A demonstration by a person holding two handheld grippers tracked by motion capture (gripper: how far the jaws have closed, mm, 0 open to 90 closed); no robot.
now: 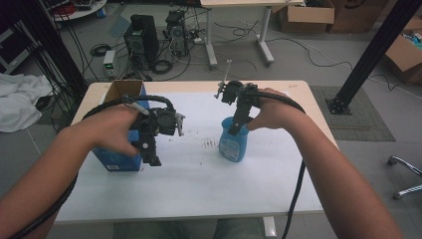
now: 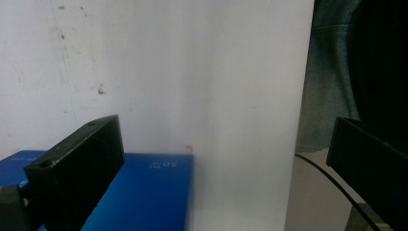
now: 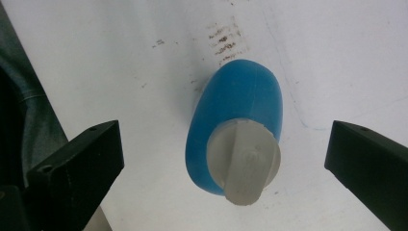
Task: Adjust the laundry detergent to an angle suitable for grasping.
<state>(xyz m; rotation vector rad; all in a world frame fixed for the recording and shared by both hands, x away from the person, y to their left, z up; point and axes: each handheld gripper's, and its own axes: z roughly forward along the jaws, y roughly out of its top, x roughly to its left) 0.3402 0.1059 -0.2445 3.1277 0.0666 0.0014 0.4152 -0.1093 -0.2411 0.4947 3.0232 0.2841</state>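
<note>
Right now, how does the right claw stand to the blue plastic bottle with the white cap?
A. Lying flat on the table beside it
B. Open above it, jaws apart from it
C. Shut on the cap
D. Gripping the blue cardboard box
B: in the right gripper view the right claw has both jaws wide of the blue plastic bottle with the white cap, which stands free on the white table.

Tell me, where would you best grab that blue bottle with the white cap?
Probably from straight above, at the neck just under the white cap. The blue bottle stands upright on the table with free space around it, and the right gripper hangs over it, fingers spread wide to either side. The body below looks broader and rounder, so likely harder to pinch.
</note>
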